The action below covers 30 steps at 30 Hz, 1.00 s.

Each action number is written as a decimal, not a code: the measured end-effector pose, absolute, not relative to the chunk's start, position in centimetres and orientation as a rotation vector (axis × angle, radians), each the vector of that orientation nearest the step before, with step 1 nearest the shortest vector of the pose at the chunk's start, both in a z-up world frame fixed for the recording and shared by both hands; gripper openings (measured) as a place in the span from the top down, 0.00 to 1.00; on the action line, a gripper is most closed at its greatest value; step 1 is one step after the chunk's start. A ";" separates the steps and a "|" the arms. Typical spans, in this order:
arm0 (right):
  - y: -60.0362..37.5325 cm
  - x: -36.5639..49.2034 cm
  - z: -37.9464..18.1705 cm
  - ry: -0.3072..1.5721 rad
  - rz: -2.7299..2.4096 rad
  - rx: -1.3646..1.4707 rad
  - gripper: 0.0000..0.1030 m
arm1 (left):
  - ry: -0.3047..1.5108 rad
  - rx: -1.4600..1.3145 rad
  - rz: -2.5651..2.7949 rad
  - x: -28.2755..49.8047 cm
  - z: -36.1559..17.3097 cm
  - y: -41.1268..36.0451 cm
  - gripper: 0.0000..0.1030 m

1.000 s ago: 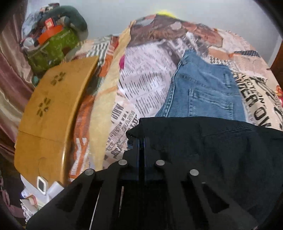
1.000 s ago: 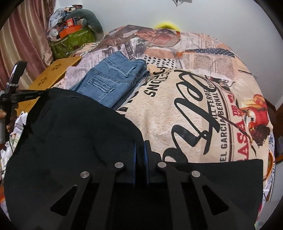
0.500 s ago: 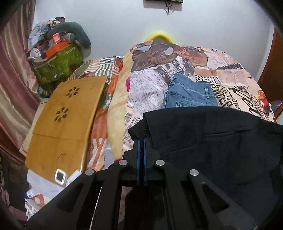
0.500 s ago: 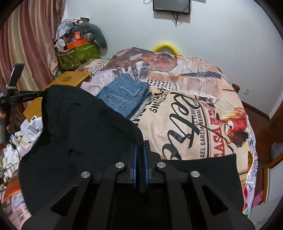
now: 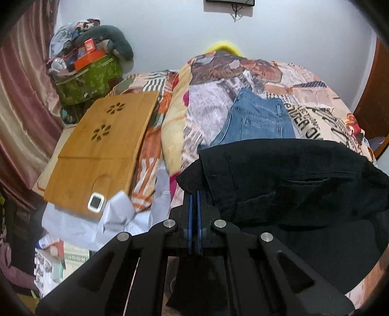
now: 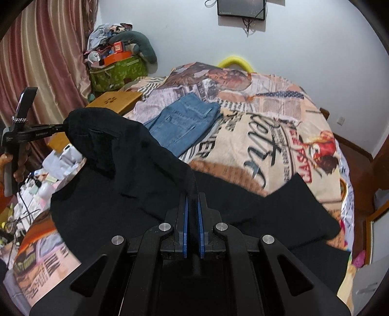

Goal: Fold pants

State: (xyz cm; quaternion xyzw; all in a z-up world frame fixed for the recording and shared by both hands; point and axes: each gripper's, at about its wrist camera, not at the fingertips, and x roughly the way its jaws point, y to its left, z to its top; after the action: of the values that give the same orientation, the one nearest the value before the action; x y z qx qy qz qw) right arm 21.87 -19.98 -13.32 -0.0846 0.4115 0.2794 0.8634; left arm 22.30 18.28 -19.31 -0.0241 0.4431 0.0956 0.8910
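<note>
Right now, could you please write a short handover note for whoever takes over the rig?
Left tool: shut on one corner of the black pants.
Right tool: shut on the other corner; the pants hang between both, lower part draped on the bed.
Folded blue jeans lie further up the bed.
Done: pants gripped, raised.
Left: lay flat, fold.

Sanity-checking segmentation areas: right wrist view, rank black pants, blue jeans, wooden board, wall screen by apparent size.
1. black pants, though nearest the camera
2. blue jeans
3. wooden board and wall screen: look alike, both partly hidden or cut off, so unranked
</note>
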 end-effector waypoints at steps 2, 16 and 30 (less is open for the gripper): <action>-20.0 21.0 -13.8 0.873 0.588 -0.179 0.94 | 0.936 -0.072 0.208 21.1 -19.9 18.8 0.98; -20.6 16.4 -16.7 0.969 0.588 -0.110 0.94 | 1.060 -0.155 0.244 15.3 -25.3 20.4 0.98; -22.4 15.5 -12.9 0.887 0.531 -0.094 0.50 | 0.923 -0.075 0.160 17.5 -19.5 15.7 0.37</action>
State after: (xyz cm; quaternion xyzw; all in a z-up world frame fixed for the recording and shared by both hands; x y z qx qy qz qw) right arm 15.50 -22.38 -12.86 -0.0450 0.4239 0.2537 0.8683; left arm 17.51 15.73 -19.50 -0.0361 0.4446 0.0769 0.8917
